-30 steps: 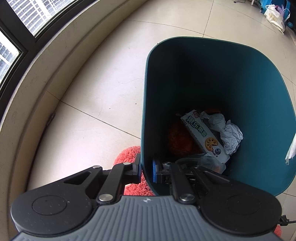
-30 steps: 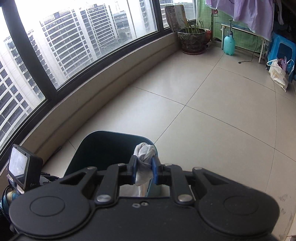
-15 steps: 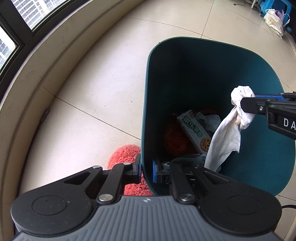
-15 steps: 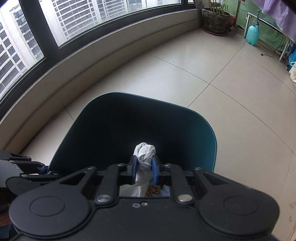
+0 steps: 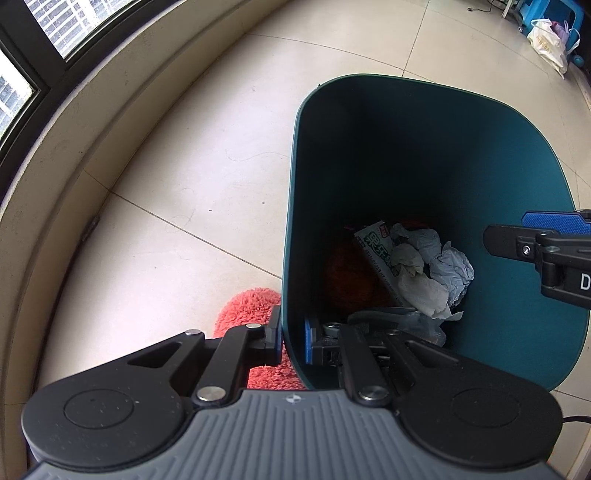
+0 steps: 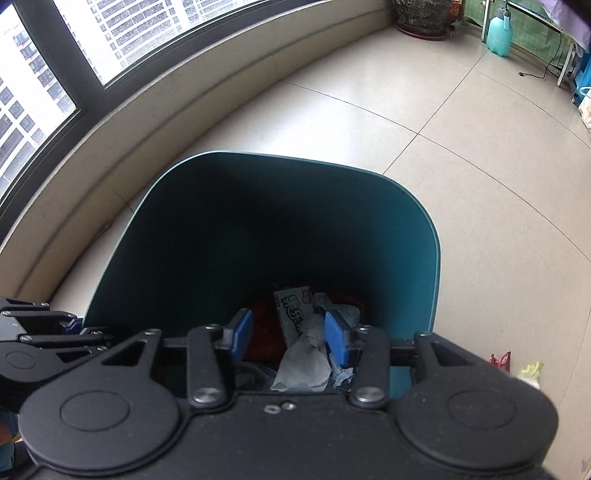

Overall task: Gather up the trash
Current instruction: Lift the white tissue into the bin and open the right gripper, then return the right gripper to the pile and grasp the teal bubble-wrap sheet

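A dark teal trash bin stands on the tiled floor. My left gripper is shut on the bin's near wall, one finger outside and one inside. My right gripper is open and empty above the bin's mouth; it also shows in the left wrist view. A white crumpled tissue lies in the bin on other trash: crumpled paper, a printed box and something red. The tissue also shows between my right fingers, below them.
A red fluffy mat lies beside the bin. Small wrappers lie on the floor to the right. A curved low wall with windows runs along the left. A plant pot, a spray bottle and bags stand far off.
My right gripper has opened and let go of the white tissue, which has dropped into the bin onto the other trash. The left gripper still holds the bin wall.
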